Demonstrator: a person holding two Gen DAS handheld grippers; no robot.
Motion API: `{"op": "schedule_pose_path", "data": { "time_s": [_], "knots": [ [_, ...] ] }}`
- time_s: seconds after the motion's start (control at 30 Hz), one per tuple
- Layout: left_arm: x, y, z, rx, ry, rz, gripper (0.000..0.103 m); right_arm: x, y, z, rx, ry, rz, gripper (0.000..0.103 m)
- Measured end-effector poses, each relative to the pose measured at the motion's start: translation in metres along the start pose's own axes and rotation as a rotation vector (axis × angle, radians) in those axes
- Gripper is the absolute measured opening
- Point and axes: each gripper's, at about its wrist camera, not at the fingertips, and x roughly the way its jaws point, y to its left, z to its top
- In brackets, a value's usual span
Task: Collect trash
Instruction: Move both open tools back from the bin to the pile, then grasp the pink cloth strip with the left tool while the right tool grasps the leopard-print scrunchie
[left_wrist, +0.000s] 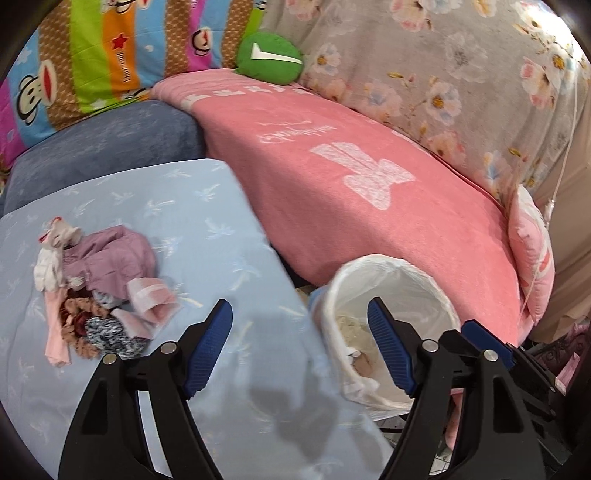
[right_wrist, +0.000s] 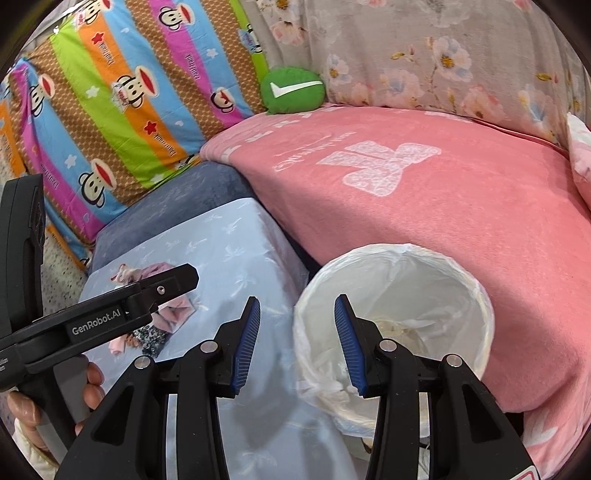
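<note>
A pile of crumpled scraps (left_wrist: 96, 291) in mauve, pink, white and brown lies on the pale blue cloth (left_wrist: 166, 206), left of my left gripper (left_wrist: 299, 343). That gripper is open with nothing between its blue pads. A white bin with a plastic liner (left_wrist: 391, 262) stands to its right, with pale rubbish at the bottom. My right gripper (right_wrist: 297, 343) is open and empty, its right finger over the bin's rim (right_wrist: 399, 251). The black frame of the left tool (right_wrist: 96, 325), held by a hand (right_wrist: 92, 380), hides part of the scrap pile (right_wrist: 173, 312).
A pink blanket (left_wrist: 369, 192) covers the seat behind the bin. A green cushion (left_wrist: 269, 55), a striped monkey-print pillow (left_wrist: 92, 55) and a floral cover (left_wrist: 461, 66) lie at the back. A dark blue cushion (left_wrist: 110, 144) borders the cloth. A white cable (left_wrist: 561, 170) hangs at the right.
</note>
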Motion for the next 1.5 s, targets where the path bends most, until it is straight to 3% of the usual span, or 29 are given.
{"op": "schedule_pose_path", "data": {
  "time_s": [0.33,0.77,1.0,1.2,1.33,1.43,1.5],
  "knots": [
    [-0.010,0.064,-0.010,-0.083,-0.006,0.120,0.072,0.026,0.055,-0.008,-0.076,0.064,0.083,0.042],
    [-0.013,0.166,-0.049,-0.221,0.050,0.286,0.072,0.087,0.135,-0.035,-0.142,0.190,0.189,0.042],
    [-0.007,0.207,-0.061,-0.272,0.082,0.316,0.069,0.125,0.173,-0.051,-0.170,0.262,0.222,0.042],
    [0.002,0.228,-0.066,-0.294,0.114,0.312,0.057,0.156,0.198,-0.058,-0.187,0.307,0.234,0.042],
    [0.009,0.233,-0.069,-0.298,0.137,0.297,0.043,0.171,0.206,-0.061,-0.187,0.329,0.233,0.041],
    [0.009,0.234,-0.069,-0.290,0.131,0.289,0.030,0.177,0.209,-0.065,-0.196,0.346,0.232,0.034],
    [0.009,0.234,-0.069,-0.296,0.136,0.273,0.017,0.182,0.210,-0.067,-0.200,0.361,0.234,0.021]
  ]
}}
